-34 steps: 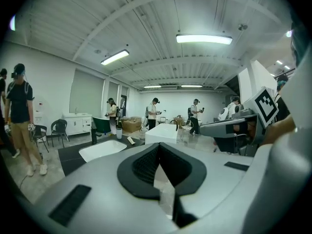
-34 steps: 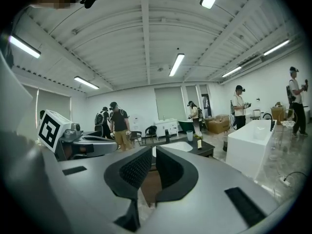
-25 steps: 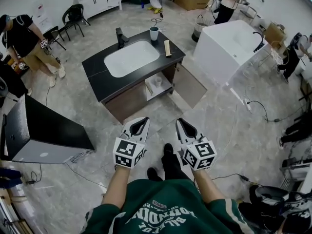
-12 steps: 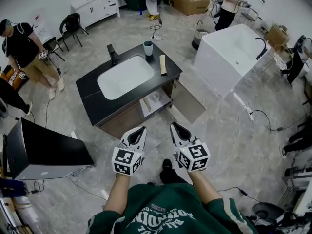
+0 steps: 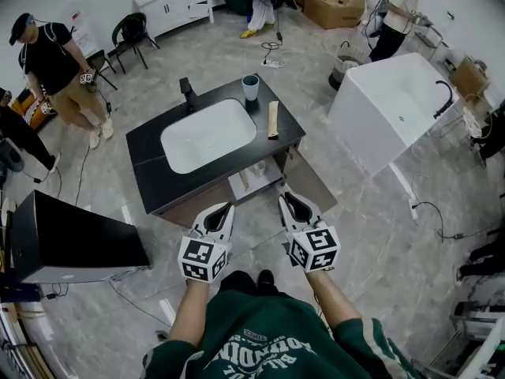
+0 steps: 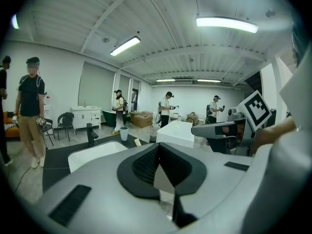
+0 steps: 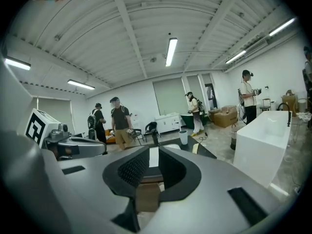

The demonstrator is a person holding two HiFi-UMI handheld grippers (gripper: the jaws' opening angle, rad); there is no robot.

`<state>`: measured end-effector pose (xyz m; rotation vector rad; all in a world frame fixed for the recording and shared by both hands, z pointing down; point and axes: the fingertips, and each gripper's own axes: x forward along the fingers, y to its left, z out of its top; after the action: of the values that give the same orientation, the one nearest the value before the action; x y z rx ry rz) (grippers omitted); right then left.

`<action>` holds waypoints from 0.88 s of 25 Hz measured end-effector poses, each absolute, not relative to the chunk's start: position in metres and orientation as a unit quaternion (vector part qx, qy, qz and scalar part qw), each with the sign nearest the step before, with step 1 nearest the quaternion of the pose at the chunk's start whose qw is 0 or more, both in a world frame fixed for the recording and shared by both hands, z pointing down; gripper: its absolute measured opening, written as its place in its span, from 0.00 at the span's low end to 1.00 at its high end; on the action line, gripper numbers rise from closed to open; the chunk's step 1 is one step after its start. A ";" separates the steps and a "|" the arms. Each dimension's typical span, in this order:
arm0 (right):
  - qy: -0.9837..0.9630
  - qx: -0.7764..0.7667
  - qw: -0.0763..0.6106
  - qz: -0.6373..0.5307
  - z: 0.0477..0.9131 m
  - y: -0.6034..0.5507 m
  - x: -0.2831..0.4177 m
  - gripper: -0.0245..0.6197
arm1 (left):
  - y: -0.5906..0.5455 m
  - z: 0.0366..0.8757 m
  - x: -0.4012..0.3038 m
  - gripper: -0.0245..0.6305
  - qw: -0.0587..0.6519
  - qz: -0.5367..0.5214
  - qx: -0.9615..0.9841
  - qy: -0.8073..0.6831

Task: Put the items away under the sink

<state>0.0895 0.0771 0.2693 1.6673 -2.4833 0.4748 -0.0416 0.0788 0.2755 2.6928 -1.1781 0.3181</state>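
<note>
A black-topped vanity (image 5: 150, 164) with a white basin stands ahead of me. On its top are a grey cup (image 5: 250, 87), a pale wooden stick-shaped item (image 5: 273, 120) and a black tap (image 5: 187, 95). The right cabinet door (image 5: 309, 181) hangs open, showing a shelf (image 5: 256, 181) with small things on it. My left gripper (image 5: 223, 208) is shut and empty, just short of the vanity's front. My right gripper (image 5: 286, 200) is level with it by the open door, its jaws all but together with nothing between them. The left gripper view shows the cup (image 6: 124, 133) past the shut left gripper (image 6: 157, 146).
A white bathtub (image 5: 394, 105) stands at the right. A black box (image 5: 63, 231) sits on the floor at the left. People (image 5: 51, 61) stand at the left and at the back. A cable (image 5: 430, 208) lies on the floor at the right.
The vanity has come nearer as I walk toward it. Both grippers have stayed side by side in front of me. The people at the left have shifted.
</note>
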 end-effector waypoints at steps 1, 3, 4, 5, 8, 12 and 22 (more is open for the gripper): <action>-0.819 0.549 0.058 0.158 0.272 0.067 0.091 0.16 | 0.070 0.277 -0.041 0.05 0.094 0.107 0.906 -0.399; -0.819 0.548 0.061 0.159 0.278 0.044 0.093 0.19 | 0.051 0.280 -0.040 0.05 0.097 0.105 0.904 -0.403; -0.818 0.549 0.064 0.158 0.280 0.032 0.094 0.19 | 0.040 0.282 -0.040 0.05 0.100 0.105 0.903 -0.404; -0.817 0.550 0.066 0.156 0.282 0.020 0.094 0.19 | 0.029 0.284 -0.039 0.05 0.102 0.105 0.903 -0.405; -0.815 0.555 0.076 0.151 0.288 -0.020 0.096 0.20 | -0.010 0.295 -0.034 0.05 0.109 0.104 0.904 -0.399; -0.807 0.563 0.094 0.150 0.298 -0.082 0.096 0.23 | -0.069 0.308 -0.025 0.05 0.118 0.101 0.911 -0.382; -0.770 0.590 0.161 0.184 0.366 -0.229 0.112 0.26 | -0.208 0.338 -0.011 0.05 0.120 0.130 0.927 -0.330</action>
<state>0.1124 -0.2291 0.3664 1.6837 -2.1975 0.5240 -0.0109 -0.2084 0.3382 2.7102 -0.9648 0.3804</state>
